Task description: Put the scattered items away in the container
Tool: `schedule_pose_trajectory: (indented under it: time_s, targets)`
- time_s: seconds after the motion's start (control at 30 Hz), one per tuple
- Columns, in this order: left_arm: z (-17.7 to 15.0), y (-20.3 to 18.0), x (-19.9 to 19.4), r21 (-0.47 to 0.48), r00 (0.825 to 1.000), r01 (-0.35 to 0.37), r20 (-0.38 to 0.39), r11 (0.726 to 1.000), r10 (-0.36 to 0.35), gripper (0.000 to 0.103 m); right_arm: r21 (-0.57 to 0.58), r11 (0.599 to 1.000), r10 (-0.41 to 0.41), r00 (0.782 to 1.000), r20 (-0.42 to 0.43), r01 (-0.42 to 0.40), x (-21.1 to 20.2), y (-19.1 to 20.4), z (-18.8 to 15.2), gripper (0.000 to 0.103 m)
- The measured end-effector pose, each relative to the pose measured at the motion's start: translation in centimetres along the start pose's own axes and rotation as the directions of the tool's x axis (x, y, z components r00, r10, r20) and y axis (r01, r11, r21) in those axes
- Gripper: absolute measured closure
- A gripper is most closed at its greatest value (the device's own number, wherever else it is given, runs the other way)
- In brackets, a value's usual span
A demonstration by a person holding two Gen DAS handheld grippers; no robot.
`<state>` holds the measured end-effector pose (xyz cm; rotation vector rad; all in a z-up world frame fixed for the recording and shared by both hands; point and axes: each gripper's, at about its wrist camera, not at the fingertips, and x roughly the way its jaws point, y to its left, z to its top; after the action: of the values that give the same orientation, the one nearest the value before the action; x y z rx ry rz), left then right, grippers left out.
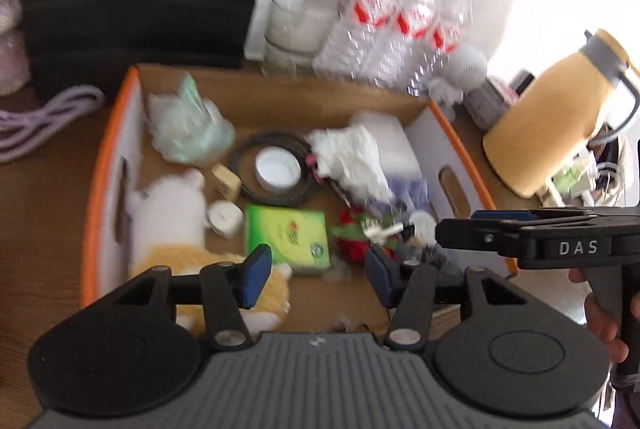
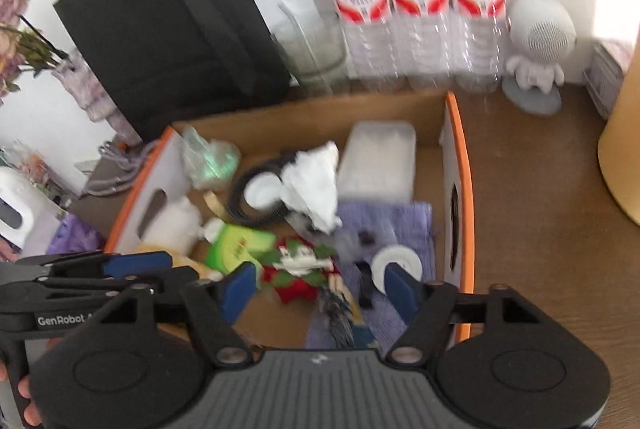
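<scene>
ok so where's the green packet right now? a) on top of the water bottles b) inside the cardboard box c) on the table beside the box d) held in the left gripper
b: the green packet lies flat on the floor of the cardboard box, next to the plush toy, and no gripper is touching it.

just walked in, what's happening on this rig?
A person holds a tool in each hand over a cardboard box on a wooden table. Both the left tool and the right tool are open and empty. The box already holds the clutter: a green packet, crumpled tissue, a white lid, a plush toy and a red-and-green ornament. The water bottles stand behind the box.
</scene>
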<state>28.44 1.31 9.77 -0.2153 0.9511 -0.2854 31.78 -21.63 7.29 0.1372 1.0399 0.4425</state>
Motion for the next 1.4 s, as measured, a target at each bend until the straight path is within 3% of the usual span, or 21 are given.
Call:
schedule_pose_trajectory:
  time_s: [0.1,0.23,0.3,0.4,0.47,0.63,0.7,0.77,0.87,0.93,0.97,1.0,1.03,1.07,1.1,1.13,1.17,1.27,1.3,1.4]
  targets:
    - [0.1,0.1,-2.0,-0.023,0.998,-0.037,0.048,0.999,0.039,0.027,0.003,1.0,-0.022,0.999,-0.033,0.022,-0.3,0.8,0.9,0.015]
    - [-1.3,-0.1,-3.3,0.05,0.995,-0.071,0.08,0.996,0.067,0.017,-0.125,0.99,-0.082,0.989,-0.122,0.067,0.8,2.0,-0.6,0.014]
    - [-2.2,-0.2,-3.0,0.083,0.993,-0.104,0.071,0.991,0.098,0.016,-0.117,0.989,-0.108,0.983,-0.148,0.091,1.5,1.5,-1.8,0.013]
    - [-3.1,-0.2,-2.2,0.092,0.989,-0.143,0.047,0.985,0.139,0.016,0.023,0.998,-0.05,0.988,-0.149,0.054,1.4,-0.2,-1.9,0.014]
    - [-3.3,-0.2,-2.2,0.086,0.986,-0.164,0.048,0.983,0.161,0.016,0.052,0.996,-0.061,0.989,-0.131,0.068,1.0,-0.3,-1.7,0.015]
    - [-3.5,-0.6,-3.7,0.078,0.974,-0.206,0.113,0.975,0.196,0.015,0.058,0.992,-0.108,0.986,-0.127,0.116,-0.5,0.5,-1.2,0.014]
    - [-3.4,-1.1,-4.6,0.052,0.959,-0.246,0.159,0.968,0.235,0.015,0.043,0.989,-0.141,0.987,-0.078,0.145,-1.1,1.0,-0.8,0.015]
    - [-3.3,-1.6,-6.0,0.019,0.933,-0.281,0.239,0.959,0.269,0.004,0.003,0.976,-0.218,0.976,0.017,0.218,-1.9,1.9,-0.3,0.015]
    - [-4.7,-2.4,-8.1,0.039,0.887,-0.261,0.405,0.965,0.224,0.0,-0.007,0.964,-0.262,0.957,0.121,0.265,-3.4,2.9,-0.1,0.014]
    - [-6.7,-3.1,-9.2,0.049,0.822,-0.295,0.523,0.954,0.227,0.0,0.0,0.972,-0.228,0.951,0.21,0.234,-4.7,3.4,-0.8,0.015]
    - [-7.7,-3.3,-9.7,0.044,0.781,-0.309,0.582,0.95,0.227,0.0,-0.013,0.975,-0.208,0.93,0.303,0.222,-5.5,3.9,-1.4,0.015]
    - [-8.8,-3.4,-10.2,0.037,0.736,-0.316,0.64,0.948,0.22,0.0,-0.038,0.973,-0.189,0.883,0.429,0.227,-6.7,4.3,-2.5,0.014]
    - [-9.8,-3.5,-10.7,0.023,0.691,-0.319,0.69,0.948,0.215,0.0,-0.065,0.967,-0.172,0.818,0.548,0.246,-7.5,4.8,-3.9,0.013]
    - [-10.7,-3.5,-11.1,0.008,0.656,-0.314,0.725,0.949,0.211,0.0,-0.092,0.959,-0.149,0.751,0.643,0.269,-8.2,5.0,-5.4,0.008]
    - [-11.3,-3.4,-11.5,-0.006,0.632,-0.301,0.748,0.954,0.204,0.0,-0.112,0.95,-0.133,0.7,0.701,0.292,-8.6,5.3,-6.5,0.003]
    - [-11.6,-3.2,-11.7,-0.018,0.62,-0.288,0.758,0.958,0.201,0.0,-0.121,0.943,-0.128,0.672,0.729,0.311,-8.7,5.4,-7.4,0.003]
    - [-11.7,-3.0,-11.8,-0.03,0.617,-0.277,0.761,0.961,0.202,0.0,-0.131,0.936,-0.128,0.664,0.737,0.326,-8.8,5.6,-7.9,0.003]
    - [-11.6,-2.6,-11.9,-0.04,0.631,-0.272,0.747,0.961,0.21,0.0,-0.155,0.927,-0.129,0.678,0.723,0.342,-8.9,6.0,-8.7,0.003]
    - [-11.9,-2.6,-12.1,-0.038,0.627,-0.284,0.748,0.958,0.216,0.0,-0.152,0.926,-0.132,0.675,0.726,0.344,-9.2,6.1,-9.0,0.003]
    - [-14.1,-3.0,-13.3,-0.012,0.596,-0.331,0.772,0.944,0.219,0.0,-0.139,0.928,-0.142,0.672,0.727,0.346,-10.5,6.9,-10.6,0.003]
